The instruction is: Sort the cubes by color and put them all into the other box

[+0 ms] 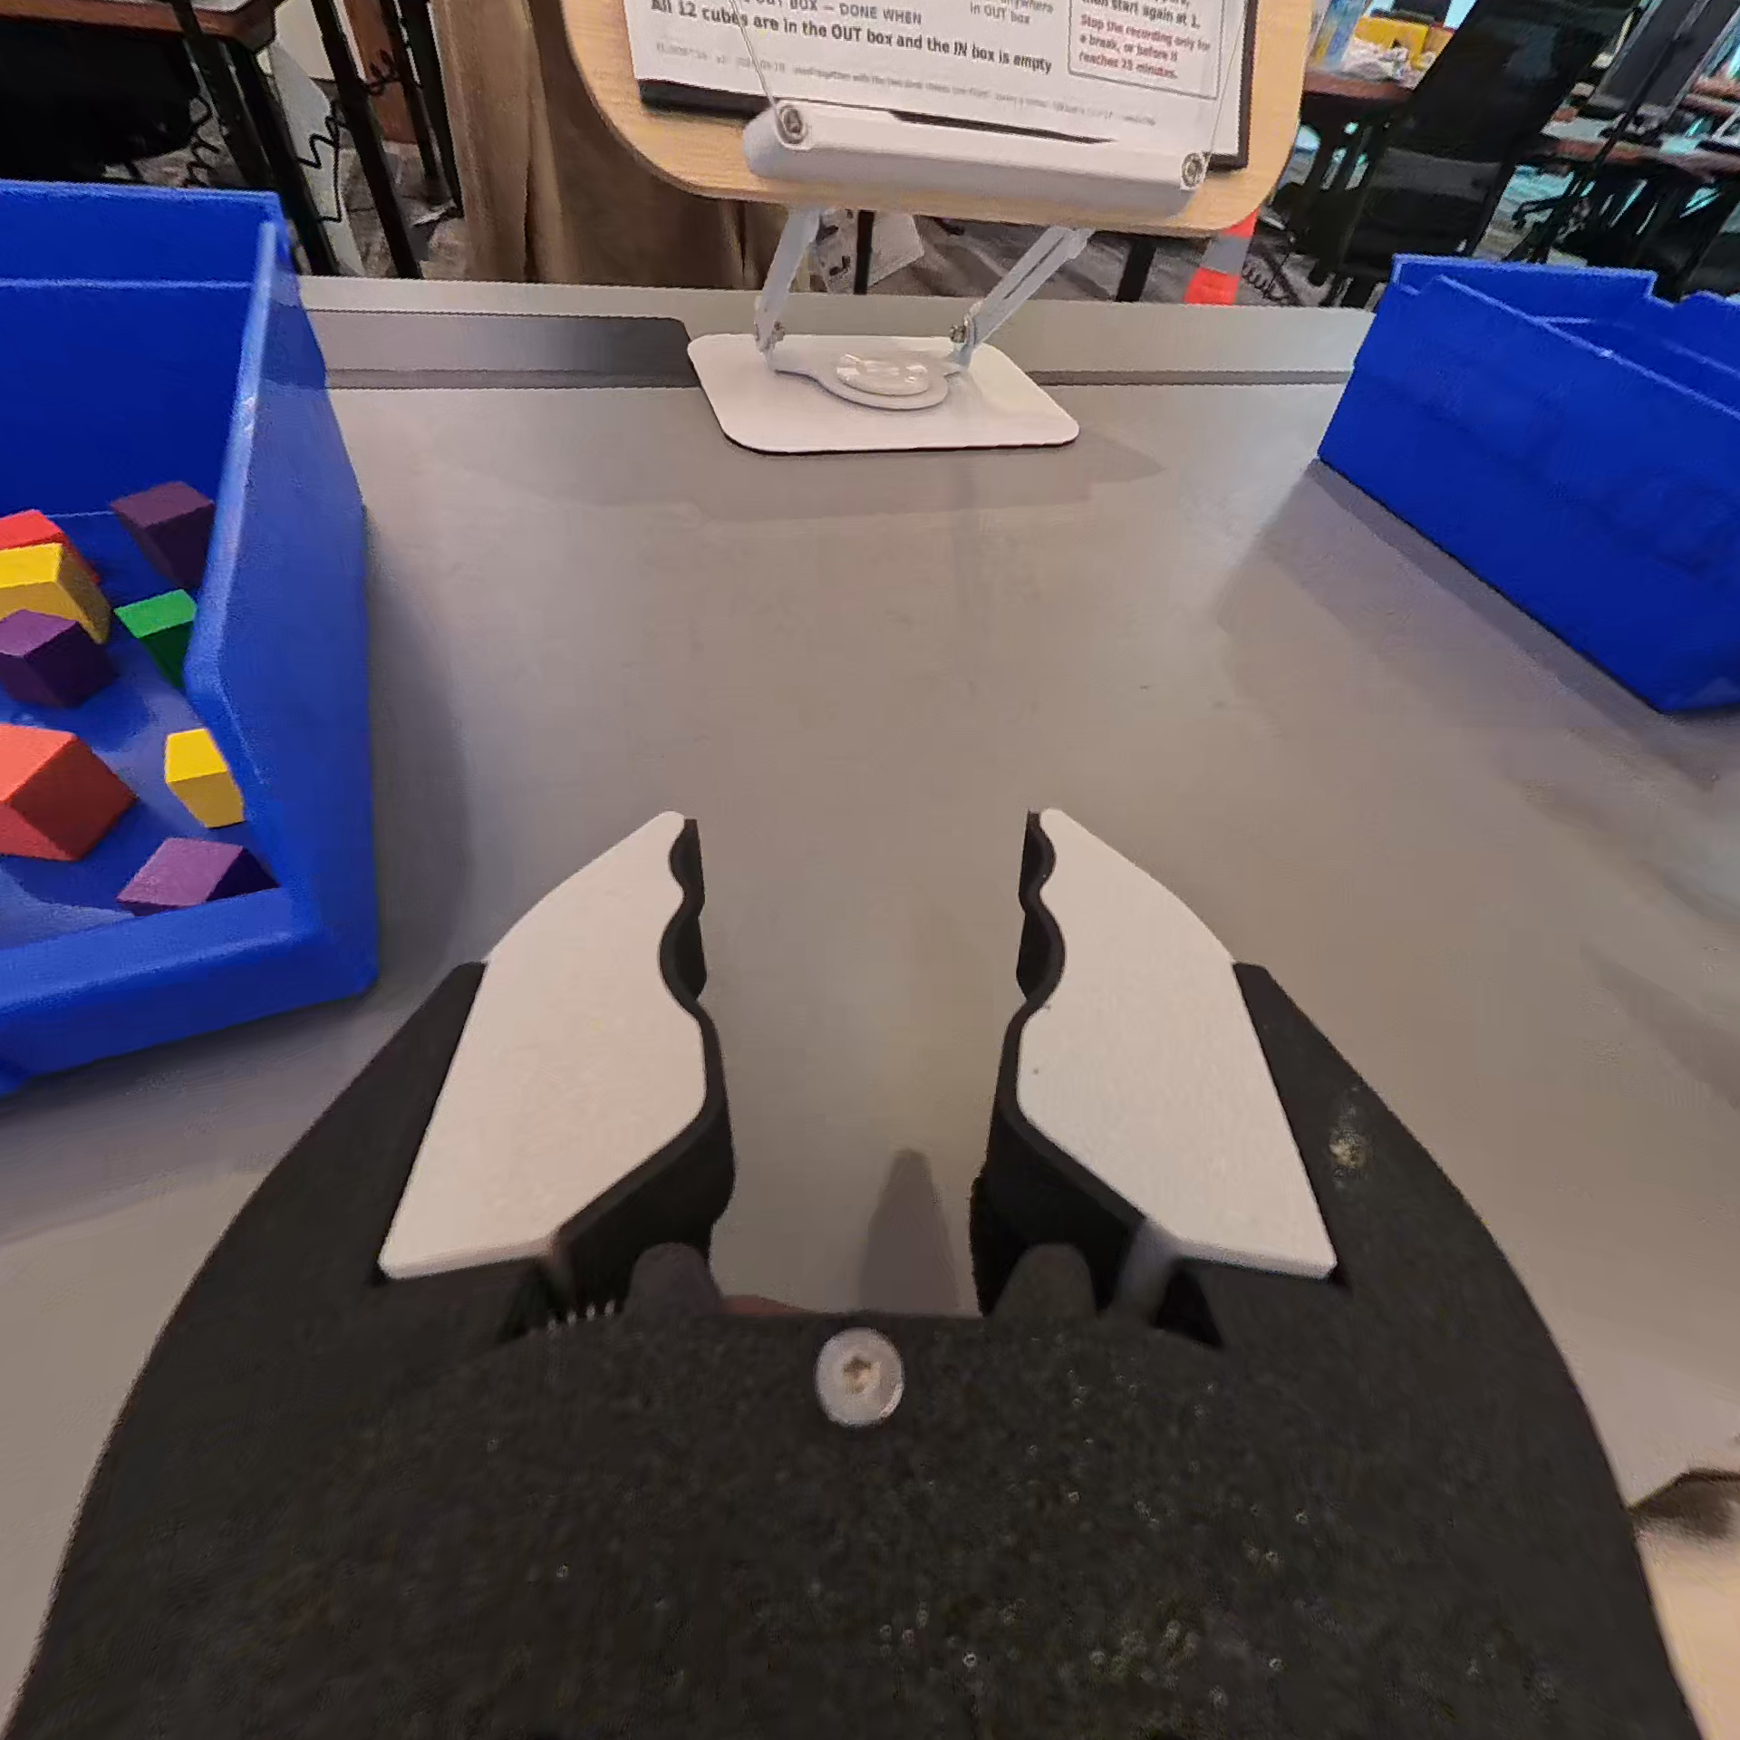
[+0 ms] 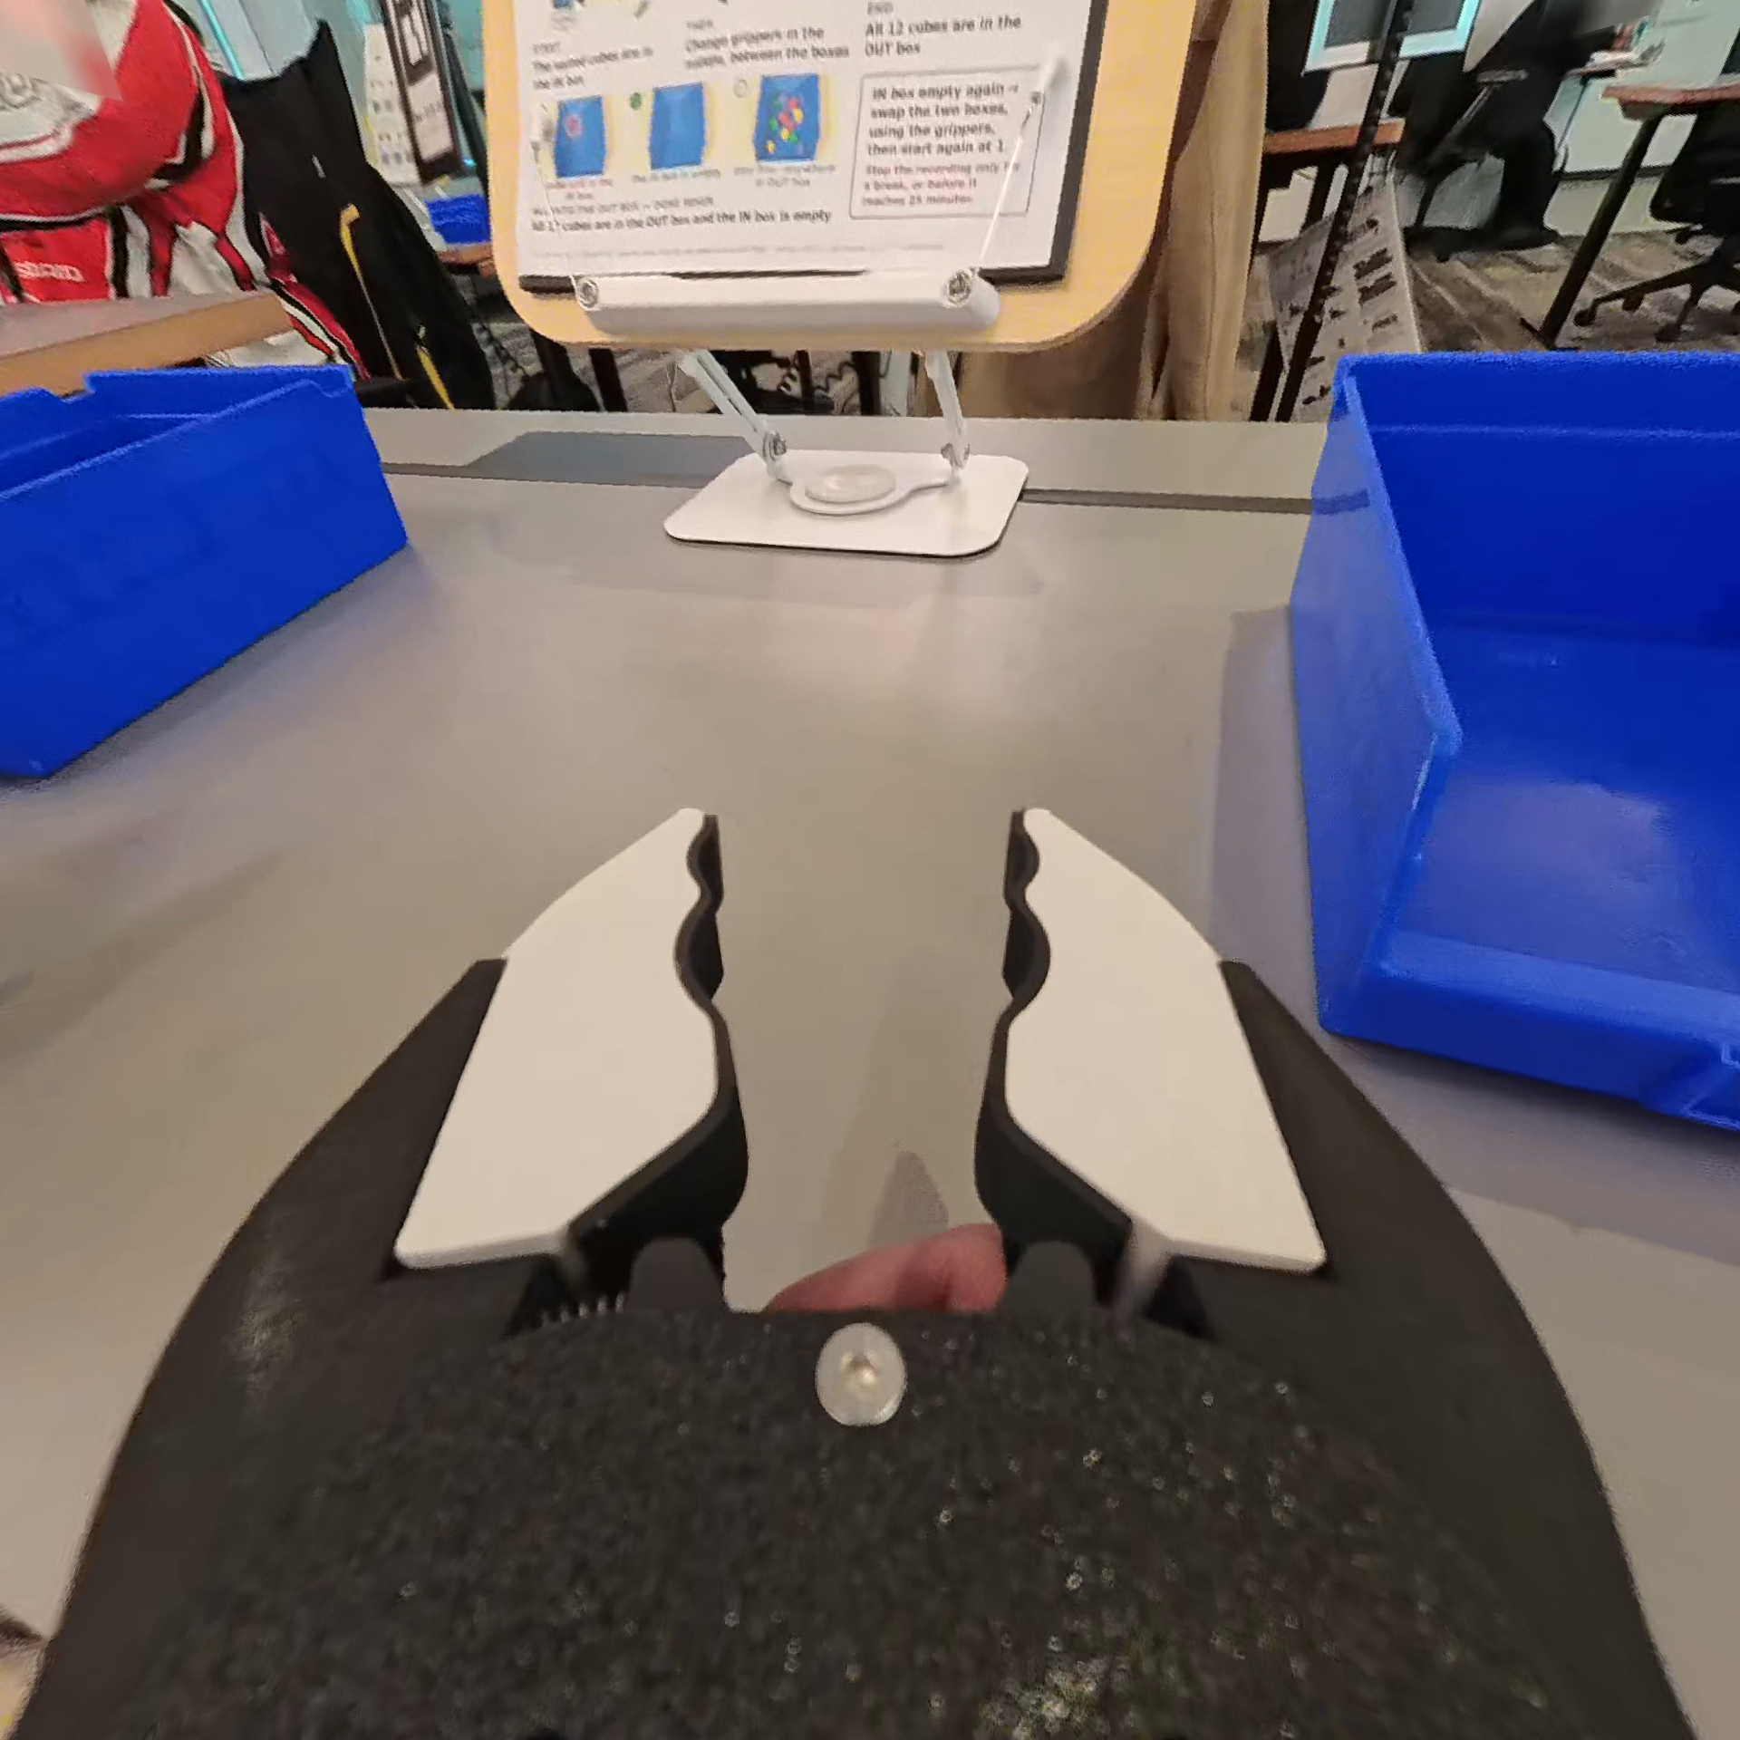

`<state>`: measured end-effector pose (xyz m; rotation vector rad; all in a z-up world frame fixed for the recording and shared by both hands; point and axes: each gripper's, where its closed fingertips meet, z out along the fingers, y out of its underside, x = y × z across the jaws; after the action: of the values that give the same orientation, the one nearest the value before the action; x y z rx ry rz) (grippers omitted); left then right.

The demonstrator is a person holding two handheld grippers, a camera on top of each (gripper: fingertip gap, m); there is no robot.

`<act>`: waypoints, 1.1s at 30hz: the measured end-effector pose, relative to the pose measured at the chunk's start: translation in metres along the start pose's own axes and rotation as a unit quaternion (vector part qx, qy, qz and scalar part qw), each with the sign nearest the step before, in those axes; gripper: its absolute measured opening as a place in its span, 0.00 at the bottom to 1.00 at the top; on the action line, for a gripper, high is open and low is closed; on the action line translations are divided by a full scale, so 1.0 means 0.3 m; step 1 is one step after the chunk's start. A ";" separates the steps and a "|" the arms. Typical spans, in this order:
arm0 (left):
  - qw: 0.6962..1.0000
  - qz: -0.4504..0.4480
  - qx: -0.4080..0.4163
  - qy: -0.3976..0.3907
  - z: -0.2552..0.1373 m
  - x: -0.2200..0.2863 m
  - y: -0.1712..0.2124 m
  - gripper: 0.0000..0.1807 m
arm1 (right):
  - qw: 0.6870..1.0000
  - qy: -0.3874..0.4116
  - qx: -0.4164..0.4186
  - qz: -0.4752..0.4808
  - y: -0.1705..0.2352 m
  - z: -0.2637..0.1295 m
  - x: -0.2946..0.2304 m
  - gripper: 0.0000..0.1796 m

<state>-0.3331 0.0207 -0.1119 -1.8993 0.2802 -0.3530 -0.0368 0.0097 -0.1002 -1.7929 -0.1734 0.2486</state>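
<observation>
The left gripper (image 1: pixel 859 829), black-bodied with white-topped fingers, hangs released over the bare grey table (image 1: pixel 847 659), its jaws spread wide with nothing between them. The right gripper (image 2: pixel 861 829), of the same build, is likewise released and empty above the same tabletop.

Only the left wrist view looks into the blue plastic box on the left (image 1: pixel 282 584), just beside that gripper: it holds the painted wooden cubes (image 1: pixel 202 777), red, yellow, purple and green, lying jumbled against its near corner. From the right wrist view this box shows only its outer wall.

Only the right wrist view looks into the blue plastic box on the right (image 2: pixel 1393 716), whose floor is bare.

Both views show the white-based document stand (image 1: pixel 885 395) at the table's far edge between the boxes, carrying a printed sheet on a wooden board.
</observation>
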 end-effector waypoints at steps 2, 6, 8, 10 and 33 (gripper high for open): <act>1.000 0.011 -0.003 -0.007 0.005 0.002 0.010 0.36 | 1.000 -0.001 -0.008 0.004 0.013 0.012 0.001 0.32; 1.000 0.009 -0.014 -0.005 0.010 0.005 0.030 0.36 | 1.000 -0.004 -0.017 0.002 0.032 0.030 -0.011 0.32; 1.000 0.004 -0.016 -0.001 0.010 0.002 0.031 0.36 | 1.000 -0.007 -0.021 -0.003 0.040 0.033 -0.020 0.32; 1.000 0.004 -0.023 0.003 0.012 0.000 0.035 0.37 | 1.000 -0.006 -0.020 -0.007 0.039 0.032 -0.025 0.32; 0.903 0.094 -0.419 -0.032 0.106 -0.751 -0.042 0.35 | 0.998 -0.056 -0.024 -0.026 0.044 0.028 -0.109 0.31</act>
<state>-0.5297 0.1336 -0.1347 -2.6913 0.6427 -0.0193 -0.0709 0.0064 -0.1124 -1.8203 -0.3070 0.3107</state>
